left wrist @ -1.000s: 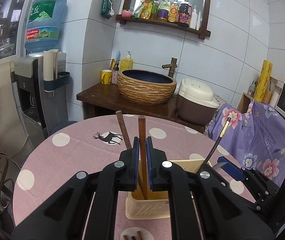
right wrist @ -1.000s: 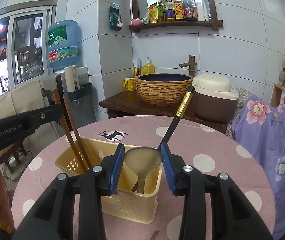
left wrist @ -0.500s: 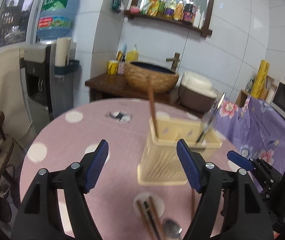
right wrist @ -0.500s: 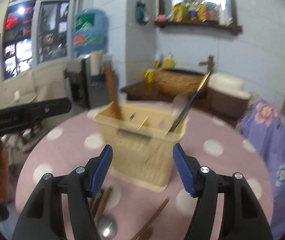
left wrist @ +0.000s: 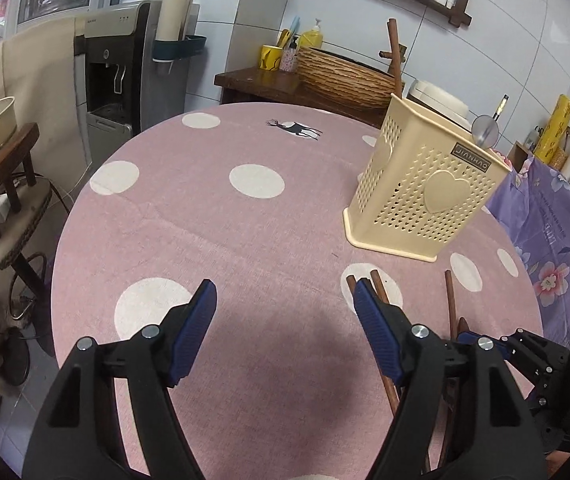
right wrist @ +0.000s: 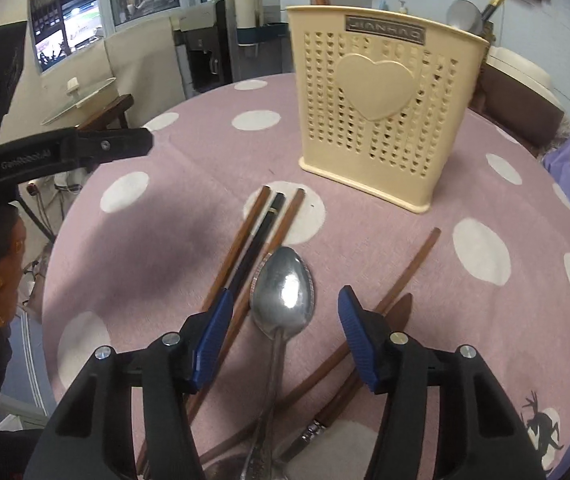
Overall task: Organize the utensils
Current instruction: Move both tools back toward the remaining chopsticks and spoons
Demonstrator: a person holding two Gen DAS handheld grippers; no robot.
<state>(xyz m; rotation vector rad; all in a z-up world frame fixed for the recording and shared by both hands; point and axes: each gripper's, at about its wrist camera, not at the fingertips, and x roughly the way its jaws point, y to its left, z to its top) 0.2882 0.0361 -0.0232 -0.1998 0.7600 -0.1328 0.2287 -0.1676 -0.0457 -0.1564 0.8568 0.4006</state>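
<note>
Utensils now sit in two places: a brown chopstick (left wrist: 395, 54) and a ladle (left wrist: 485, 130) stand in the cream holder (right wrist: 381, 120), while a spoon (right wrist: 283, 292) and loose chopsticks (right wrist: 245, 248) lie on the counter (left wrist: 245, 220) at the holder's 6 o'clock. A second ago the left gripper (left wrist: 285, 332) clamped a chopstick over the holder; its jaws now stand apart and empty. The right gripper (right wrist: 283, 336) jaws, just narrowing, straddle the spoon untouched, likely the next pick. Only the right view shows the spoon; the left shows bare cloth.
</note>
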